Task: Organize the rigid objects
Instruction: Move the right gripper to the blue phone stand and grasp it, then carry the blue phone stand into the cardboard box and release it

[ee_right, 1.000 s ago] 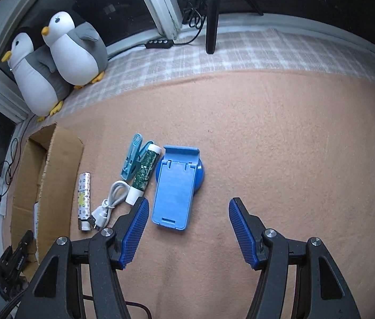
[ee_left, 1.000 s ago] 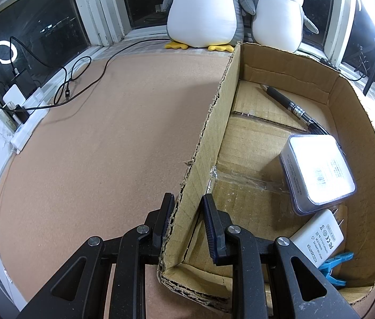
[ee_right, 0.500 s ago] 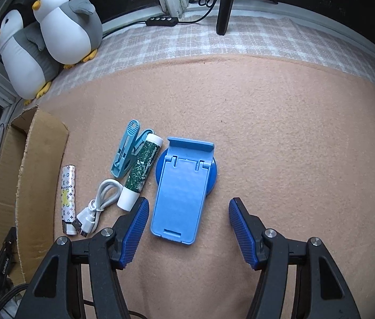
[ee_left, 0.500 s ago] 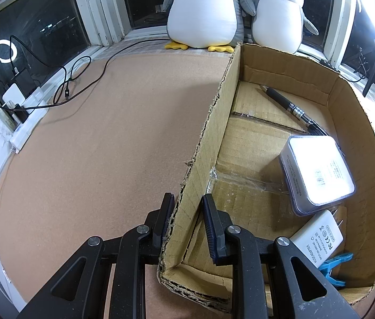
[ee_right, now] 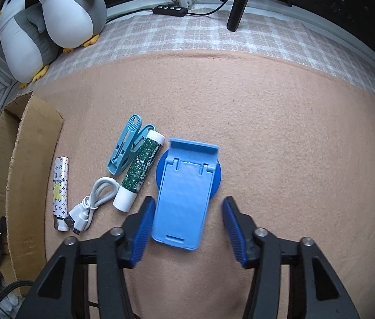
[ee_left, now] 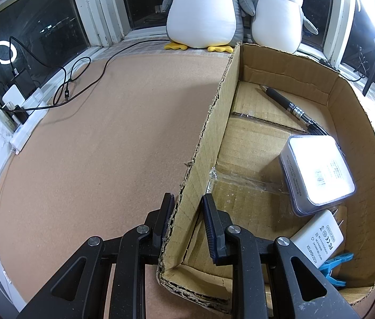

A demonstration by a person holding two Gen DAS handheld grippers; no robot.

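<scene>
My left gripper (ee_left: pixel 187 212) is shut on the left wall of the cardboard box (ee_left: pixel 208 138), one finger outside, one inside. The box holds a black pen (ee_left: pixel 291 107), a white case (ee_left: pixel 317 170), a white adapter (ee_left: pixel 317 238) and a blue clip (ee_left: pixel 333 264). My right gripper (ee_right: pixel 187 220) is open, its fingers on either side of the near end of a blue phone stand (ee_right: pixel 184 191) lying flat on the tan mat. Left of the stand lie a green lip balm tube (ee_right: pixel 141 172), a blue clothespin (ee_right: pixel 127 143), a white USB cable (ee_right: pixel 90 204) and a patterned lighter (ee_right: pixel 60 192).
Two plush penguins (ee_left: pixel 214 10) stand behind the box by the window; they also show in the right wrist view (ee_right: pixel 54 18). Black cables and a power strip (ee_left: pixel 25 130) lie at the mat's left edge. The box's right wall (ee_right: pixel 25 175) shows beside the lighter.
My right gripper has moved forward and lower, so the blue phone stand now lies between its open fingers. My left gripper keeps its hold on the box wall.
</scene>
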